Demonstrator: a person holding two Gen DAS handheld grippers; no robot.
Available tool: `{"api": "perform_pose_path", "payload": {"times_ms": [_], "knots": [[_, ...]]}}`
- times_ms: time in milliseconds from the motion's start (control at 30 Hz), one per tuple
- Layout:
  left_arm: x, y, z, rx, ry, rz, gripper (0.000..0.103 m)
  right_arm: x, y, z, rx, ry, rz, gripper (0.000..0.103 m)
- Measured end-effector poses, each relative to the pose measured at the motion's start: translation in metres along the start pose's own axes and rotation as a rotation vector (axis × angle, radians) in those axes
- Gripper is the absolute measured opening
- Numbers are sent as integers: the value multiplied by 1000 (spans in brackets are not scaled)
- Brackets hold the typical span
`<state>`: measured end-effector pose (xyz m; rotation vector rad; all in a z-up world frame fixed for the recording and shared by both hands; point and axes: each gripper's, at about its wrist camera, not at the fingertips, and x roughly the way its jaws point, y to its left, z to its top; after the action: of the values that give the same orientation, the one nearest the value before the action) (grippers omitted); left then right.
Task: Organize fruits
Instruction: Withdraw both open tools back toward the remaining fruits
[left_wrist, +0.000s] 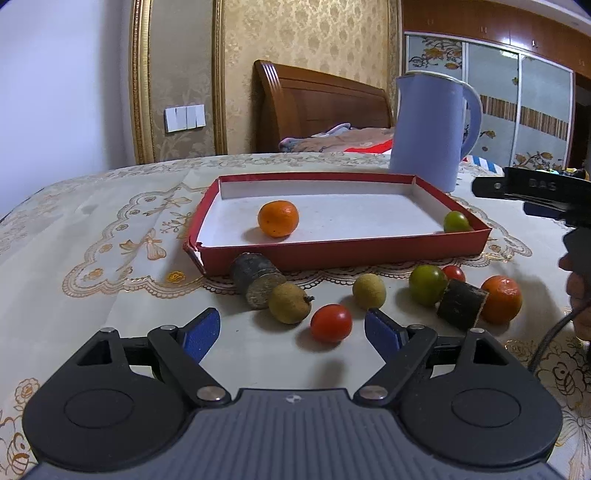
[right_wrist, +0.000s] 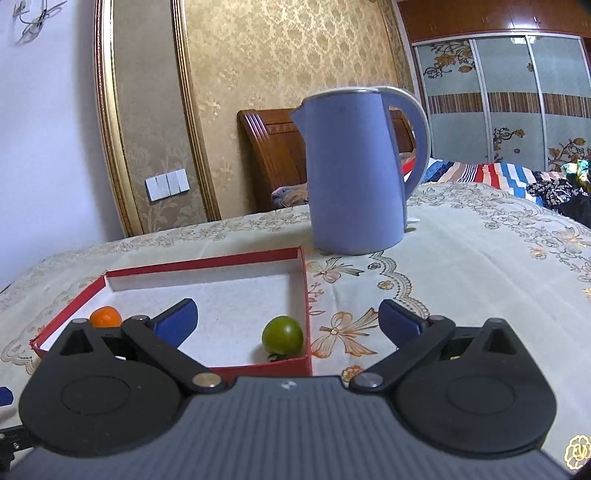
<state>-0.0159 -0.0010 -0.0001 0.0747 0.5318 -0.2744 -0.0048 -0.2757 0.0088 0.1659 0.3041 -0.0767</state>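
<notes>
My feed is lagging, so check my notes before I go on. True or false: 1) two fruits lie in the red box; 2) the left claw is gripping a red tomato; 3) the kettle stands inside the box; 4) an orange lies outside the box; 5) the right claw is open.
1) True: an orange and a green tomato lie in the red box.
2) False: the left claw is open and the red tomato lies free between its fingers.
3) False: the kettle stands on the tablecloth behind the box.
4) True: a second orange lies outside.
5) True: the right claw holds nothing.
</notes>
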Motion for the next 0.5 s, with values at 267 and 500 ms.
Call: {"api": "perform_pose_path", "payload": {"times_ms": [267,500], "knots": [[-10,-12,1,-63,-26,-11,86,-19,-9,-18,22,34,33,103],[-3,-38,1,-40,33,17,86,-16,-29,-23,130,66,38,103]]}}
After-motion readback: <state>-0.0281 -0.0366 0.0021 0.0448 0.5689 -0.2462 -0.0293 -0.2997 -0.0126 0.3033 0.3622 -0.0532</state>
